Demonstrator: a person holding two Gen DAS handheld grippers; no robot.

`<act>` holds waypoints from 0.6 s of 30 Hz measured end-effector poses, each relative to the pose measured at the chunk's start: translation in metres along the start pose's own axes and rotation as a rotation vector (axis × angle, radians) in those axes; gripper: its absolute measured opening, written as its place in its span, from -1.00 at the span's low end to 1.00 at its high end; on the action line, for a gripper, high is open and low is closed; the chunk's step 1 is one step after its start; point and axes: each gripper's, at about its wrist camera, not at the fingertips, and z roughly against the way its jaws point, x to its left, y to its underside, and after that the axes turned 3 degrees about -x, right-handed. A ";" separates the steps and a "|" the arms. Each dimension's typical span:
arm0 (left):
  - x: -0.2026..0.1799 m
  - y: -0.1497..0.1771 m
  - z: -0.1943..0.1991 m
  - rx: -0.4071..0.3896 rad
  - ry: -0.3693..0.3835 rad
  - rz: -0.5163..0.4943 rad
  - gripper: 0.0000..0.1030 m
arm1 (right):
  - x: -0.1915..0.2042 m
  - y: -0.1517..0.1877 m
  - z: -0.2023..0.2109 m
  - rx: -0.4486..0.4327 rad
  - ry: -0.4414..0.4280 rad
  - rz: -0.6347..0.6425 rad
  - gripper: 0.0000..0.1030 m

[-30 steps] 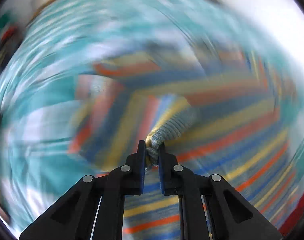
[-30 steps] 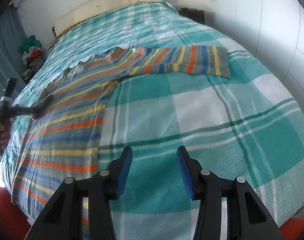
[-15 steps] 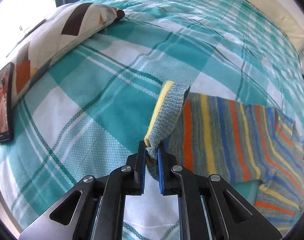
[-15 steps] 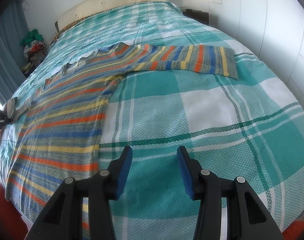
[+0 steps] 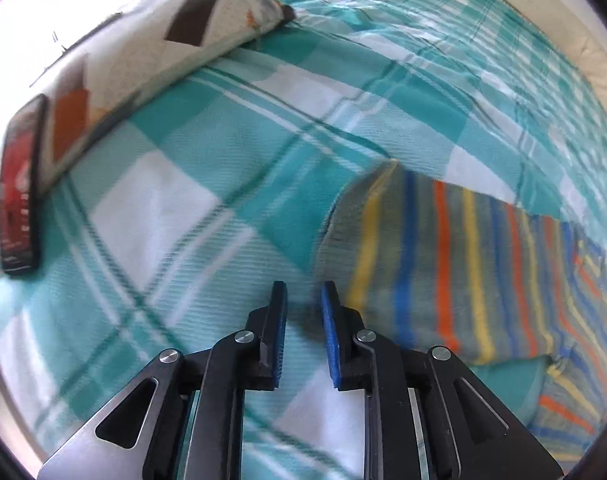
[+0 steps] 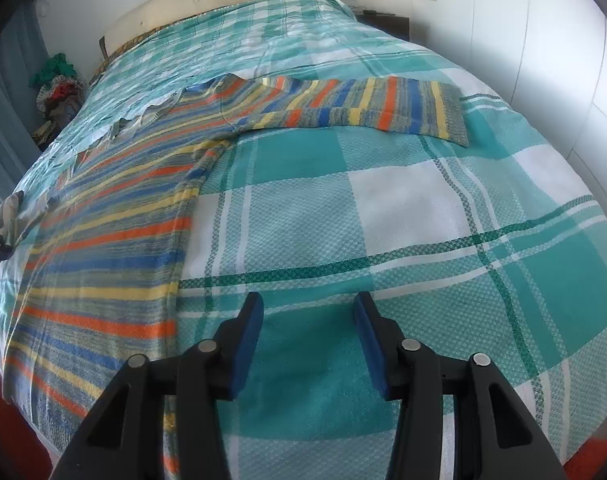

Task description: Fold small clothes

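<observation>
Left wrist: our left gripper (image 5: 303, 296) was parted, holding nothing, beside the sleeve cuff (image 5: 357, 216) of the striped sweater (image 5: 443, 264) lying flat on the plaid bedspread (image 5: 207, 184).
Right wrist: right gripper (image 6: 307, 312) wide apart, empty; sweater spread out, both sleeves extended. We judged no fold made yet.

The left claw (image 5: 302, 300) is hovering with its blue-padded fingers (image 5: 330, 332) standing slightly apart, gripping nothing. The right claw (image 6: 307, 312) is hanging with its fingers (image 6: 249, 340) spread wide, also gripping nothing, both pointing forward and slightly downward.
</observation>
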 end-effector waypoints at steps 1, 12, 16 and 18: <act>0.005 0.000 0.001 -0.001 -0.007 0.012 -0.61 | -0.001 0.000 0.000 -0.001 0.008 -0.006 0.22; -0.022 0.124 0.098 0.048 0.255 -0.325 -0.20 | 0.018 -0.001 0.032 0.026 -0.101 0.050 0.28; -0.053 0.198 0.111 0.150 0.368 -0.508 -0.20 | 0.027 0.010 0.035 0.192 -0.227 0.033 0.26; -0.059 0.223 0.110 0.179 0.382 -0.558 -0.23 | 0.022 0.018 0.036 0.279 -0.269 -0.014 0.16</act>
